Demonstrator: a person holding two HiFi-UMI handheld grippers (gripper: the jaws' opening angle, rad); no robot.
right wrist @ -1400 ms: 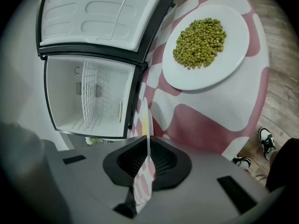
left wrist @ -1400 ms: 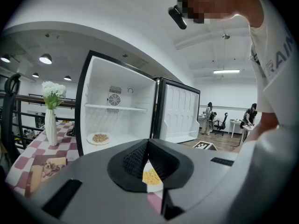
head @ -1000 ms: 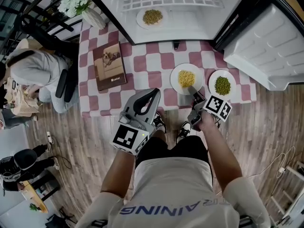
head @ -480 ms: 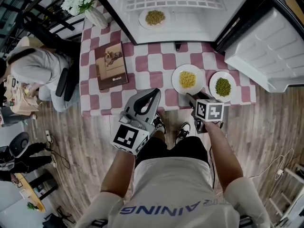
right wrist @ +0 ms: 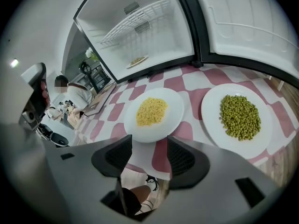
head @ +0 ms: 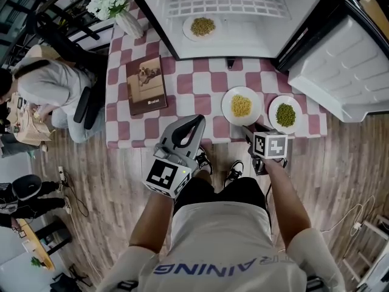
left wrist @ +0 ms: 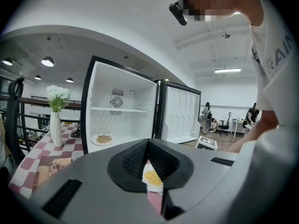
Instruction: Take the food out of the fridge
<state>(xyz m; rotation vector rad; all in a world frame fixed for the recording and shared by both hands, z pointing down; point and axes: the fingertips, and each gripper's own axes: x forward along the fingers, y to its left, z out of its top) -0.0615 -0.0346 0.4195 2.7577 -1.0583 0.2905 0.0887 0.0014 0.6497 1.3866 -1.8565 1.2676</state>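
Now corn plate (head: 228, 109) lies flat, facing up.

I count three plates of food: the brown-grain plate (head: 202, 27) inside the fridge (head: 255, 35), and the corn plate (head: 241, 106) and the pea plate (head: 285, 115) side by side just in front of it. One book (head: 146, 84) and one vase of flowers (head: 115, 5) sit off the fridge's left corner. Two grippers, left gripper (head: 198, 118) and right gripper (head: 247, 131), are before the fridge.

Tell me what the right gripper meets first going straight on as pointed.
The right gripper, its empty jaws just opened, would probably meet the near rim of the corn plate; depth is unclear, so the edge of the table could come first.
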